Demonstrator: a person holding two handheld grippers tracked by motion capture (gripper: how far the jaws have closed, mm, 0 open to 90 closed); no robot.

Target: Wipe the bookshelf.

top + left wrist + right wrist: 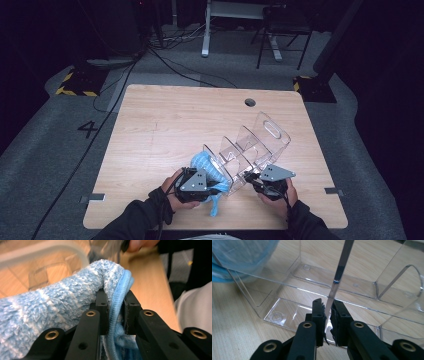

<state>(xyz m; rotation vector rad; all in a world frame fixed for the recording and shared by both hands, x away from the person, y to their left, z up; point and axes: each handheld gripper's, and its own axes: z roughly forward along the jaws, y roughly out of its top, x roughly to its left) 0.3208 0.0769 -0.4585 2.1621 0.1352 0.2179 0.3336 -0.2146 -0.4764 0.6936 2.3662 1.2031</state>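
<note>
A clear plastic organizer (250,145) with several compartments stands near the table's front, running diagonally to the back right. A fluffy blue-and-white striped cloth (206,167) bulges at its near-left end, one tail hanging down toward the front edge. My left gripper (216,186) is shut on the cloth's (62,305) blue hem, which is pinched between its pads. My right gripper (248,176) is shut on the organizer's (352,282) thin clear wall, seen edge-on between its jaws (327,312). The cloth (234,257) shows blurred through the plastic at upper left.
The wooden table (170,125) has a round cable hole (250,102) at the back. Beyond it on the grey floor are cables, a desk leg (205,35) and a chair (282,30). Hazard-striped blocks (75,85) sit at the far corners.
</note>
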